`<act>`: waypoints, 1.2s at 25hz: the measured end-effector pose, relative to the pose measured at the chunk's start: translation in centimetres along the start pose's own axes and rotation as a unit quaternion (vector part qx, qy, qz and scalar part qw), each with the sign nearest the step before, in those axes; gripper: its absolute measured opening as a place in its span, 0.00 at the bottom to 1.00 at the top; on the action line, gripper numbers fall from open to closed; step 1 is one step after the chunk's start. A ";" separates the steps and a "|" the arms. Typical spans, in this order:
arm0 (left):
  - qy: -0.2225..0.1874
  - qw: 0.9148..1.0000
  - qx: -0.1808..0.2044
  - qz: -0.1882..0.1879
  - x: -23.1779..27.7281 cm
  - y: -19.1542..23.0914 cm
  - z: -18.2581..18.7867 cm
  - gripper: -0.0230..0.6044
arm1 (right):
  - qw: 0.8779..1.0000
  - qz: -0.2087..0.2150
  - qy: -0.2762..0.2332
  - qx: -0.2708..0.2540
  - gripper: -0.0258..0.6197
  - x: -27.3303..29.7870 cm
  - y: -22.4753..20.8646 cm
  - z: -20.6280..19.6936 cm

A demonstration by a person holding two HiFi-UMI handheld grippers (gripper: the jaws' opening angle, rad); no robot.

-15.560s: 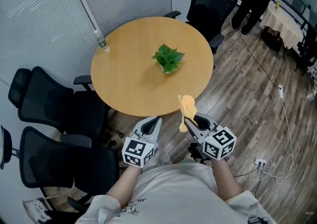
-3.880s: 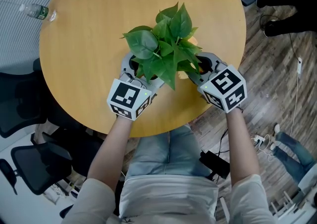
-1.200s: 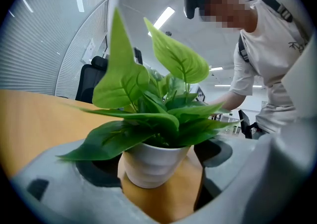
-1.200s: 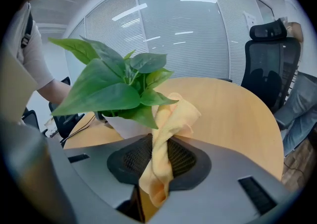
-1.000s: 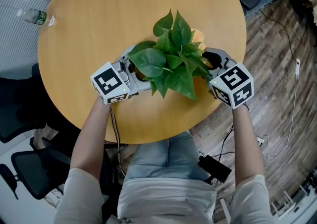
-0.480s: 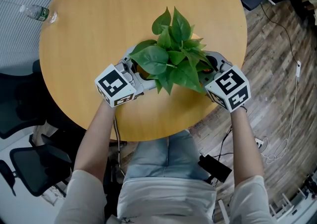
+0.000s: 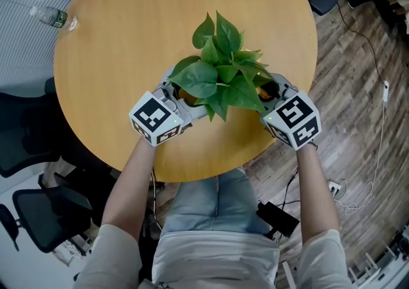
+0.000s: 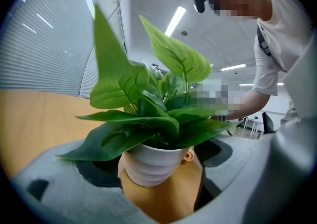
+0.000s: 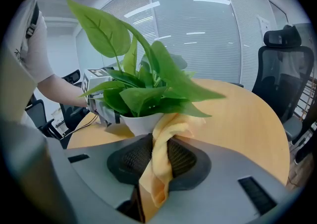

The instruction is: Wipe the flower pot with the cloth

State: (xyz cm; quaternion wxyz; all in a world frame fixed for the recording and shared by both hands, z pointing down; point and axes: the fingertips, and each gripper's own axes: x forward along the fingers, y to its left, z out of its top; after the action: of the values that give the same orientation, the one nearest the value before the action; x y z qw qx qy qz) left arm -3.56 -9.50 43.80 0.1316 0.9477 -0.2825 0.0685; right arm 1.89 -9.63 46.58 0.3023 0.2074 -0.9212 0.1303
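Observation:
A leafy green plant stands in a ribbed white flower pot near the front of the round wooden table. My left gripper is at the pot's left, open, one jaw on either side of the pot; I cannot tell whether they touch it. My right gripper is at the pot's right, shut on a yellow cloth. The bunched cloth end rests against the pot wall under the leaves. Leaves hide the pot in the head view.
A plastic bottle lies at the table's far left edge. Black office chairs stand left of the table, and another chair is beyond it. Cables run over the wooden floor on the right.
My left gripper has swung a little rightward and toward the person around the pot. The right gripper with the cloth has shifted slightly down-left against the pot.

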 end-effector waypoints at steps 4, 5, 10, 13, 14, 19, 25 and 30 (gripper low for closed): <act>-0.004 1.000 -0.008 0.030 0.1 0.0 0.0 0.78 | 1.000 0.000 -0.001 0.003 0.17 -0.2 0.3 -0.2; -0.004 0.999 -0.009 0.037 0.1 -0.2 0.0 0.78 | 1.000 0.000 -0.002 0.004 0.17 -0.3 0.4 -0.3; -0.008 0.997 -0.015 0.069 0.5 -0.3 0.1 0.78 | 1.000 0.000 -0.004 0.006 0.17 -0.7 0.4 -0.5; -0.011 0.996 -0.020 0.085 0.6 -0.4 0.0 0.78 | 1.000 0.001 -0.003 0.007 0.17 -0.8 0.6 -0.7; -0.011 0.996 -0.021 0.090 0.7 -0.5 0.0 0.78 | 1.000 0.002 -0.003 0.007 0.17 -0.9 0.8 -0.8; -0.007 0.993 -0.028 0.113 0.5 -0.6 -0.2 0.77 | 1.000 0.004 0.001 -0.001 0.17 -1.0 1.7 -1.1; -0.003 0.989 -0.038 0.143 0.6 -0.6 -0.3 0.77 | 1.000 0.010 0.005 -0.009 0.17 -1.1 2.4 -1.4; -0.001 0.984 -0.049 0.171 0.7 -0.5 -0.3 0.77 | 1.000 0.017 0.006 -0.006 0.17 -1.1 3.2 -1.4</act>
State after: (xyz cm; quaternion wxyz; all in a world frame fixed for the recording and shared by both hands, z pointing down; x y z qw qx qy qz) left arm -2.72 -9.35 44.09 0.1643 0.8781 -0.4432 0.0748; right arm 1.91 -5.97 46.58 0.3067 0.1887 -0.9236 0.1315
